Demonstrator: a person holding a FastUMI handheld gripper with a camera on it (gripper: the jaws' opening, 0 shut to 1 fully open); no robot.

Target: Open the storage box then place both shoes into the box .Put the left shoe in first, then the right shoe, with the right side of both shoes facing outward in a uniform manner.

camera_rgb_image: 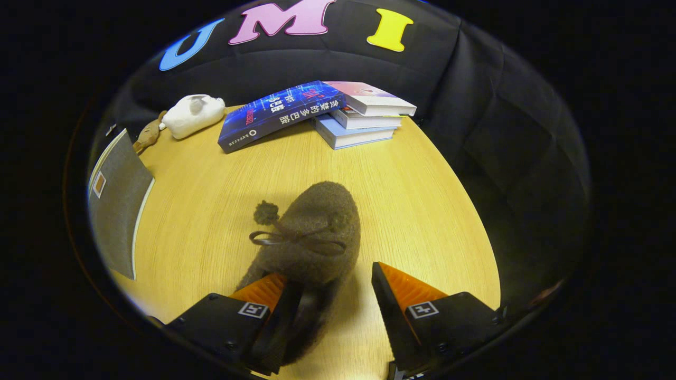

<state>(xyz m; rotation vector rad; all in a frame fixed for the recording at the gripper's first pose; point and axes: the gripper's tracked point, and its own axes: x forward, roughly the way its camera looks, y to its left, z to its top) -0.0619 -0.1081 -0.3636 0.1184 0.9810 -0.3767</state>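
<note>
Large white Chinese characters, 贪婪的多巴胺, printed across the cover of the blue book (280, 113), upside down from here; smaller white characters beside them and red ones near the far corner, too small to make out. Faint print on the spines of the stacked books (364, 119) under it, unreadable. A small orange-and-white square label (99, 184) on the grey box (113, 200), not legible. Black-and-white square marker tags (252, 310) on top of both fingers of the gripper (327, 274), spread wide, left finger against the brown shoe (311, 227), right finger clear of it.
</note>
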